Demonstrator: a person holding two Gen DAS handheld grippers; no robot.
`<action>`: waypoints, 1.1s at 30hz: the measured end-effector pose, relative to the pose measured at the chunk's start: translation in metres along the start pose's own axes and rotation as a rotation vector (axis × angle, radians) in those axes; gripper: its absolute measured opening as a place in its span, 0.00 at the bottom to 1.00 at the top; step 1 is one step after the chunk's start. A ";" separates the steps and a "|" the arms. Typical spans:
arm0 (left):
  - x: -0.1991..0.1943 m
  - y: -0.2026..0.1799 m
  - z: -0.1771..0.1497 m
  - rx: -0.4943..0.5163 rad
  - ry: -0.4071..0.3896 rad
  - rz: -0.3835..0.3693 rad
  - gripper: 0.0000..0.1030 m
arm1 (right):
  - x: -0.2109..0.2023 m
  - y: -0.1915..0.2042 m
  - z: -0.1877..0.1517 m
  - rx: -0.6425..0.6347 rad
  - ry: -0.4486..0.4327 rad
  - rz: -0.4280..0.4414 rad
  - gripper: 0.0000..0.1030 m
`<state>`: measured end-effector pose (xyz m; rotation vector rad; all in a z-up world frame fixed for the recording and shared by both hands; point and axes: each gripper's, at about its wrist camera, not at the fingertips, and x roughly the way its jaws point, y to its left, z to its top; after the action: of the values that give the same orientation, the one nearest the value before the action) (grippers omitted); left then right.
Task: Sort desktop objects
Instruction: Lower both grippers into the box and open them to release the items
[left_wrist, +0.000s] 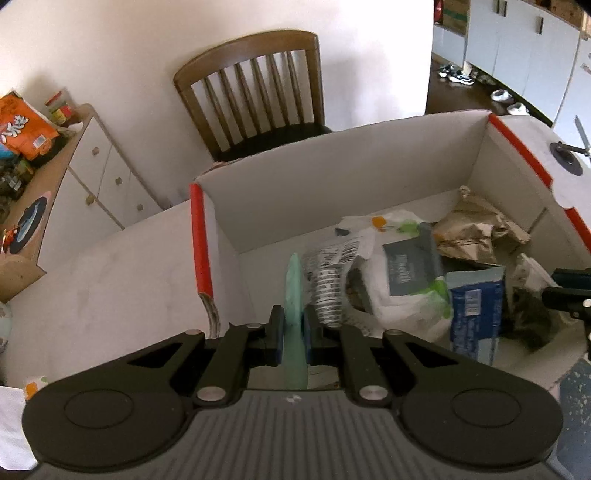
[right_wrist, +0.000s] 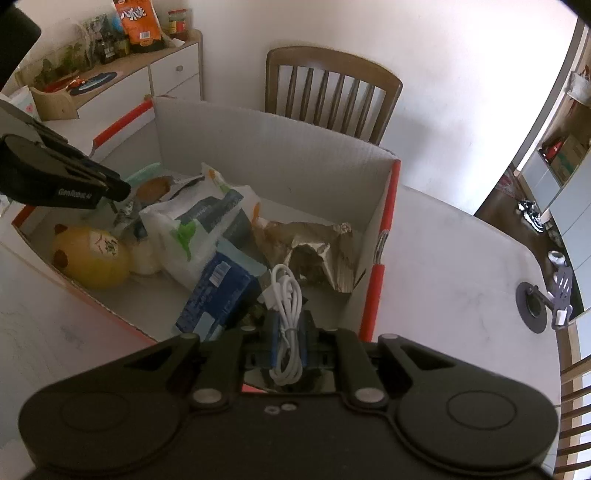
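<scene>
Tilting down over box (right_wrist: 258, 147): left gripper (left_wrist: 294, 332) clamps green piece (left_wrist: 294, 295), right gripper (right_wrist: 287, 332) cable (right_wrist: 286, 295).

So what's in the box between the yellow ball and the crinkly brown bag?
In the right wrist view, a white plastic bag and a blue packet lie between the ball and the brown bag.

Corrugated cardboard box (right_wrist: 258, 147), crumpled brown paper (right_wrist: 314, 243), glossy wooden chair (left_wrist: 255, 92)

A box (right_wrist: 258, 147) stands on the bench (right_wrist: 443, 258), centre frame in both views, with a chair (right_wrist: 332, 88) behind it. Inside, a ball (right_wrist: 92, 258) lies at left, crumpled paper (right_wrist: 314, 240) at right.
</scene>
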<state>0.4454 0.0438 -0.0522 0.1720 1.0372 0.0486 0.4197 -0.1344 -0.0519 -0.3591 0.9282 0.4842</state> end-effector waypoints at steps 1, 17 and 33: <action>0.002 0.001 0.000 -0.002 0.004 -0.001 0.09 | 0.001 -0.001 0.000 0.001 0.001 0.000 0.10; 0.009 -0.001 -0.001 -0.003 0.040 0.002 0.09 | 0.001 -0.004 0.001 0.033 -0.001 0.010 0.17; -0.028 -0.005 -0.004 -0.042 -0.005 -0.043 0.10 | -0.018 -0.007 0.003 0.079 -0.023 0.031 0.25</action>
<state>0.4278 0.0362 -0.0312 0.1116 1.0341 0.0304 0.4160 -0.1431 -0.0348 -0.2669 0.9290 0.4774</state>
